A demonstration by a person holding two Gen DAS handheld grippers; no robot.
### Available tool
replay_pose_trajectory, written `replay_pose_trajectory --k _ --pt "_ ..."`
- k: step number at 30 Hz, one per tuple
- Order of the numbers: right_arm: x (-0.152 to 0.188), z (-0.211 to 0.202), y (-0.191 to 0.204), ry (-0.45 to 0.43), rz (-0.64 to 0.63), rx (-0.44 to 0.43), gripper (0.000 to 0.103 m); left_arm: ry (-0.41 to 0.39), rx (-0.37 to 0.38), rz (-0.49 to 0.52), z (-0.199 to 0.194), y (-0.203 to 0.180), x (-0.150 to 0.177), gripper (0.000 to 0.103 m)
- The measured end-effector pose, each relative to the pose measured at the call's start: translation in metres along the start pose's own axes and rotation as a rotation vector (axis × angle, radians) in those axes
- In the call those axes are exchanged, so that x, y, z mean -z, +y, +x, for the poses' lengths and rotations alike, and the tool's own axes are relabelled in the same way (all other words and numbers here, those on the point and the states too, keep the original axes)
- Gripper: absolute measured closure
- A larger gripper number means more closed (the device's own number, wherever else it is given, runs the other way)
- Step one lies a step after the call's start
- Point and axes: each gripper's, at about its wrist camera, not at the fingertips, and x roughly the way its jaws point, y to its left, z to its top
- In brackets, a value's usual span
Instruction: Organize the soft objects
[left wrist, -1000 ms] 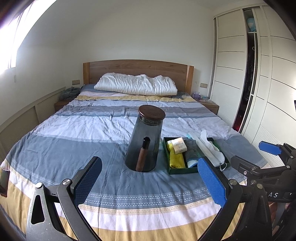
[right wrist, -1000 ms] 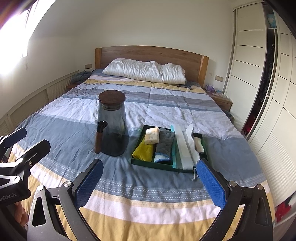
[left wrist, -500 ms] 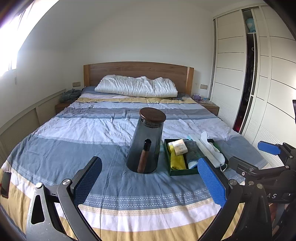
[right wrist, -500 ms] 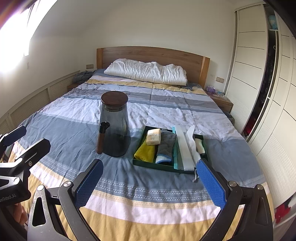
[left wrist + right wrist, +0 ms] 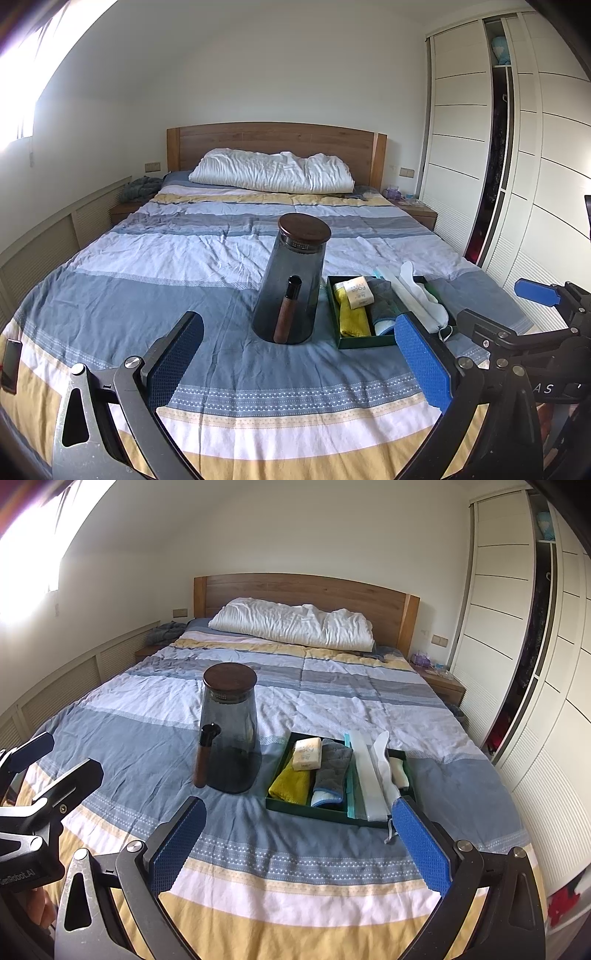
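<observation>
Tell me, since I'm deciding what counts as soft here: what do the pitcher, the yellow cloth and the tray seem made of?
Pitcher: smoked glass or clear plastic, glossy and see-through, with a matte wood-look lid; hard. Yellow cloth: nubby terry or microfibre, folded and slumped; soft. Tray: dark green, thin straight walls, likely rigid card or plastic.

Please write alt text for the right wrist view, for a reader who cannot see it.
The open right claw hovers over a striped blue, white and yellow bedspread, empty. Ahead stand a smoky grey glass jar with a dark wooden lid and a dark green tray holding a folded yellow cloth, a grey mitt and a small white packet.
</observation>
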Motion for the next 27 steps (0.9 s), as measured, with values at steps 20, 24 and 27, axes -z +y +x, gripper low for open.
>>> replay_pose_trajectory --k 20,24,27 --pt "0.0008 0.0000 0.0007 0.000 -0.002 0.001 0.000 0.009 0.005 0.002 0.0006 0.0003 0.0009 0.001" --pt "0.0009 -0.0005 0.0000 0.000 -0.002 0.001 0.000 0.010 0.006 0.001 0.0007 0.0004 0.0014 0.001" --pt "0.0009 -0.0006 0.0002 -0.001 -0.003 0.001 0.000 0.010 0.005 0.002 0.0006 0.0003 0.0013 0.001"
